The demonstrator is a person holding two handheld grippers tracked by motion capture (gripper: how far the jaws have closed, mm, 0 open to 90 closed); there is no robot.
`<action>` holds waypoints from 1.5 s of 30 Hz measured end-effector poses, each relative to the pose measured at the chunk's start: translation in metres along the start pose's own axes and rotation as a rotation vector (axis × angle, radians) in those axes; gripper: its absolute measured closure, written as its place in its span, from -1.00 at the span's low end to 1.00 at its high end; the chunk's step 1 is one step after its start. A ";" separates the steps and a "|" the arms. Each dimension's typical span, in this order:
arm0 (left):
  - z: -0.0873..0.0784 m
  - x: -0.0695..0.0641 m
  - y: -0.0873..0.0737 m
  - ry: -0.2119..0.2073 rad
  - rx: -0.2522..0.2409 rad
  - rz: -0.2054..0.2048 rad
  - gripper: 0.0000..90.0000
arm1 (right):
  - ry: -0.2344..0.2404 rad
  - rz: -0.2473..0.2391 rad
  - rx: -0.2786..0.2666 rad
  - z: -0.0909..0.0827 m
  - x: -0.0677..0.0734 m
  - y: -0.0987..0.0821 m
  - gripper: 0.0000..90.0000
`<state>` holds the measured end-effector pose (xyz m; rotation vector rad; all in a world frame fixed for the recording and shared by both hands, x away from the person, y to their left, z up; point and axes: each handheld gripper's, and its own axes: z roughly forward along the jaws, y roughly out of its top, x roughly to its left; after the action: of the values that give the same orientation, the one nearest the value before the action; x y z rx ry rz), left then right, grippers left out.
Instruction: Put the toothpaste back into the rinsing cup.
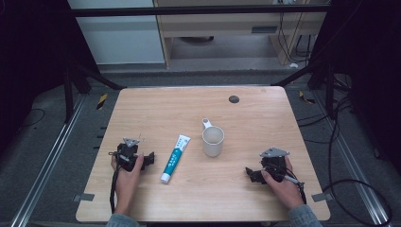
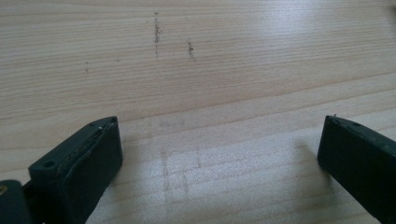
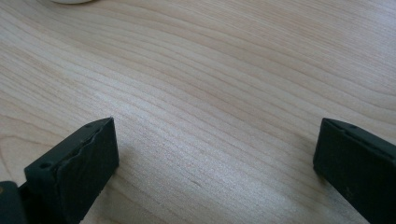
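1. Biggest thing here is the light wood tabletop (image 1: 255,198), with a small dark round spot (image 1: 233,99) out near its far edge.
2. Next, the person's two hands resting on the near part of the tabletop, one on each side, each holding a gripper low over the wood.
3. The left gripper (image 1: 150,158) is at the near left, pointing right toward the middle. Its fingers (image 2: 88,158) are spread wide with nothing but bare wood between them.
4. The right gripper (image 1: 249,173) is at the near right, pointing left. Same deal: fingers (image 3: 79,163) wide apart, nothing between them.
5. A white mug (image 1: 213,141) stands upright about mid-table, handle pointing to the far side, well apart from both grippers.
6. A teal and white toothpaste tube (image 1: 175,158) lies flat just left of the mug, cap end toward the near edge. It's just beside the left gripper's fingers, not touching them.
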<state>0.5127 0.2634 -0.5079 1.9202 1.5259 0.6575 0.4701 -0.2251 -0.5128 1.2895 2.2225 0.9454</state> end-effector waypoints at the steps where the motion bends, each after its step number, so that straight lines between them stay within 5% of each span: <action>1: 0.000 0.000 0.000 -0.002 -0.001 0.001 -1.00 | 0.001 0.000 0.000 0.000 0.000 0.000 -0.99; 9: -0.012 0.005 -0.003 -0.043 0.009 0.042 -0.87 | 0.001 0.000 0.000 0.000 0.000 0.000 -0.99; 12: -0.026 0.006 -0.002 -0.041 -0.031 0.050 -0.90 | 0.000 0.002 0.001 0.000 0.000 0.000 -0.99; 15: -0.032 0.003 -0.002 -0.047 -0.001 0.058 -0.89 | 0.000 0.000 0.000 0.000 0.000 0.000 -0.99; 16: -0.037 0.000 0.000 -0.053 0.035 0.086 -0.88 | 0.000 -0.001 0.000 0.000 0.000 0.000 -0.99; 22: -0.052 -0.014 0.010 -0.070 0.019 0.128 -0.88 | 0.000 -0.001 0.000 0.000 0.000 0.000 -0.99; 25: -0.056 -0.020 0.014 -0.042 0.002 0.168 -0.87 | 0.001 -0.002 0.000 0.000 0.000 0.000 -0.99; 26: -0.060 -0.028 0.020 0.024 0.018 0.247 -0.87 | -0.002 -0.008 -0.001 0.000 0.000 0.000 -0.99; 27: -0.062 -0.031 0.022 0.030 0.012 0.269 -0.87 | -0.002 -0.008 -0.002 0.000 0.000 0.000 -0.99; 32: -0.068 -0.043 0.028 -0.080 -0.019 0.228 -0.81 | -0.002 -0.008 -0.002 0.000 0.000 0.000 -0.99; 38: -0.073 -0.056 0.036 -0.097 -0.049 0.217 -0.78 | 0.001 -0.008 -0.002 0.000 0.000 0.000 -0.99; 45: -0.090 -0.071 0.057 -0.065 -0.047 0.327 -0.78 | 0.007 -0.013 -0.003 0.000 -0.001 0.000 -0.99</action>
<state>0.4736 0.1975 -0.4052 2.1532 1.1564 0.7535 0.4706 -0.2259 -0.5131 1.2710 2.2318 0.9492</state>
